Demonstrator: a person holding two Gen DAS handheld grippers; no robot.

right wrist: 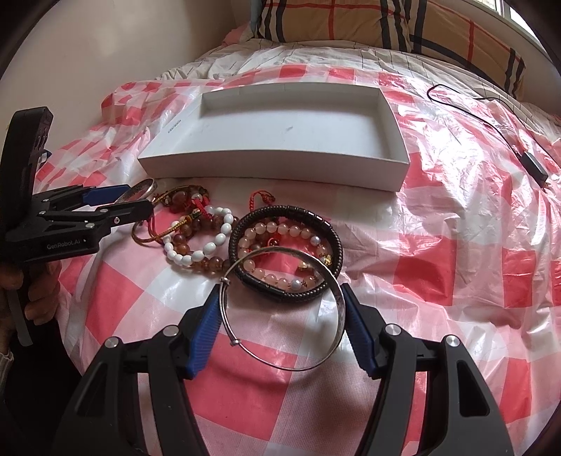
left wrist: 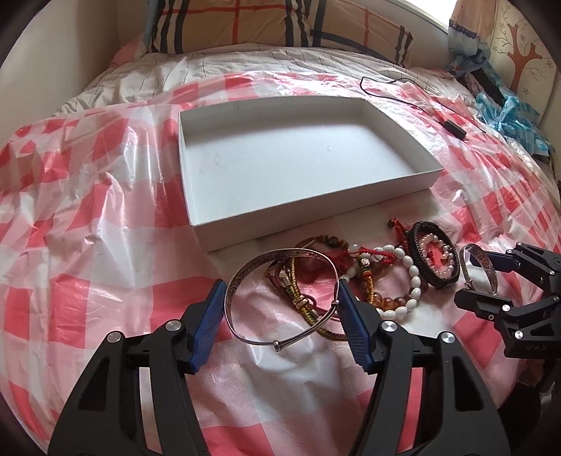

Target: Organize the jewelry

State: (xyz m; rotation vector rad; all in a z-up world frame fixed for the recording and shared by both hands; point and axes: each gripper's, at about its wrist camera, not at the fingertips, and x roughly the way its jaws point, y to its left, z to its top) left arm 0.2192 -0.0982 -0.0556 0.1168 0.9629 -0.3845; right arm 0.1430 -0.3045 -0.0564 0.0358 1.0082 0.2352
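**Two silver bangles gripped over a bed, white box waiting behind**

A bed fills both views, backed by a pale wall on one side and bright window light on the other. A plaid pillow (left wrist: 280, 24) in tan, red and dark stripes lies at the head, over a cream striped sheet (left wrist: 147, 73). Most of the bed is covered by a crinkled red-and-white checked plastic cloth (left wrist: 87, 210), glossy where the light hits it.

On that cloth sits a shallow white box (left wrist: 298, 158), open-topped with nothing inside. A thin black cable with a small black block (left wrist: 454, 126) trails across the cloth to the box's right, and blue-and-white fabric (left wrist: 508, 115) is bunched at the far right edge.

Just in front of the box lies the jewelry: a black braided bracelet (right wrist: 285, 252) ringing a pink bead bracelet (right wrist: 277, 245), a white oval-bead bracelet (right wrist: 196, 252), amber beads (right wrist: 207, 261) and red cords (right wrist: 261, 200), all touching or overlapping.

The left gripper (left wrist: 278, 298) is clamped on a wide engraved silver bangle (left wrist: 245, 270), blue pads pressing its two sides. The right gripper (right wrist: 280, 315) is clamped likewise on a thinner silver bangle (right wrist: 326, 277), which overlaps the black bracelet in the right wrist view. A hand (right wrist: 42, 294) grips the left tool's handle
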